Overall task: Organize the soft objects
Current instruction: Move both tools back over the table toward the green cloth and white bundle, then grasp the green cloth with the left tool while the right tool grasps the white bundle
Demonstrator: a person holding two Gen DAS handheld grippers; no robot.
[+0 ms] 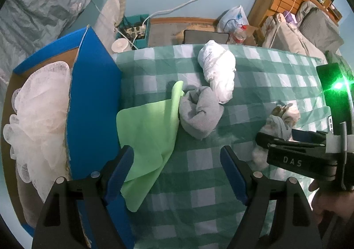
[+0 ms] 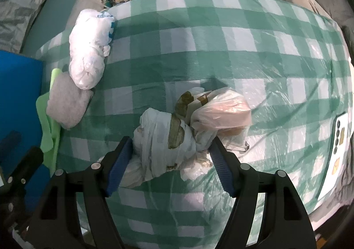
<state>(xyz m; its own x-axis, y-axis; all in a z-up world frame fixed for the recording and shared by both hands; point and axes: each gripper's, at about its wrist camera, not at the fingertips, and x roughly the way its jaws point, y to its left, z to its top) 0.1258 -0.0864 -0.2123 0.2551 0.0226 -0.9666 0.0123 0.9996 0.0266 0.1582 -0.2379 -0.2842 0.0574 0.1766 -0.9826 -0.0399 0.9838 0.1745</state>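
1. I have the right gripper (image 2: 171, 152) pointing steeply down over the taped plastic-bag bundle (image 2: 188, 125), which lies on the checked bedcover (image 2: 254, 54) in mid-bed, toward the near edge. Its jaws stand wide and straddle the bundle's near lump; the blue pads are at its sides, but I can't say they press yet. I judge I set it there to pinch the narrow waist, the easiest place to get hold of something this squashy.

2. The bundle's long axis runs diagonally, from the pale lump near my jaws up to the pinkish lump toward the far right.

3. My left gripper (image 1: 177, 170) hangs wide and empty over the bedcover, with the edge of the green cloth (image 1: 148, 136) just inside its left finger.

4. The green cloth drapes against the blue box (image 1: 95, 94) at the bed's left edge; a white mesh pouf (image 1: 37, 116) is already inside, so I take the box as the collecting place.

5. The grey rolled cloth (image 1: 199, 114) touches the green cloth, and the white knotted bag (image 1: 218, 67) lies beside it, its length pointing at the far edge.
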